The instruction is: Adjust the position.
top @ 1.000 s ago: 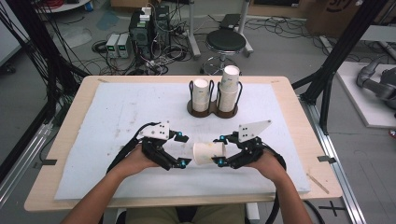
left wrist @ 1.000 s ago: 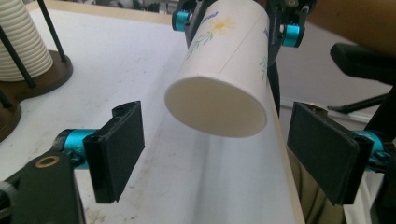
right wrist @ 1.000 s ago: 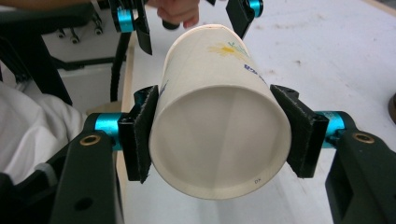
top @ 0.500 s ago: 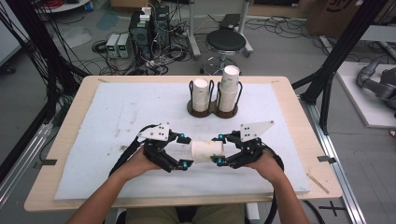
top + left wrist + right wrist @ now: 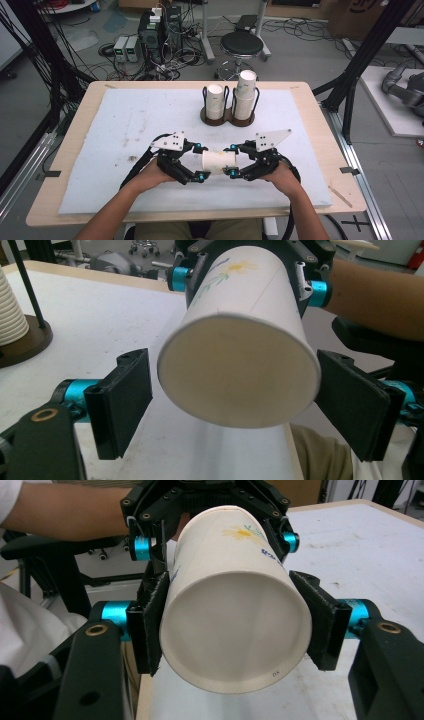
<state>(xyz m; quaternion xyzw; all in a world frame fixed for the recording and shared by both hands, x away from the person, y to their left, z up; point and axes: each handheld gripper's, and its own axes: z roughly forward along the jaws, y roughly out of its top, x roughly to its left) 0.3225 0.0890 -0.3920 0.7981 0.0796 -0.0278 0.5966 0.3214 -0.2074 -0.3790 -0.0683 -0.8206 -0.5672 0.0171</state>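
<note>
White padded table amid lab clutter; paper cup is held sideways above its near middle; right gripper is pinched on one end, left gripper spread around the other, likely for transfer.

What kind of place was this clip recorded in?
Most likely a robotics lab or data-collection workspace, not a home. The padded table stands inside a black metal frame, computers and tangled cables sit on the floor behind it, and a rolling stool is nearby.
</note>
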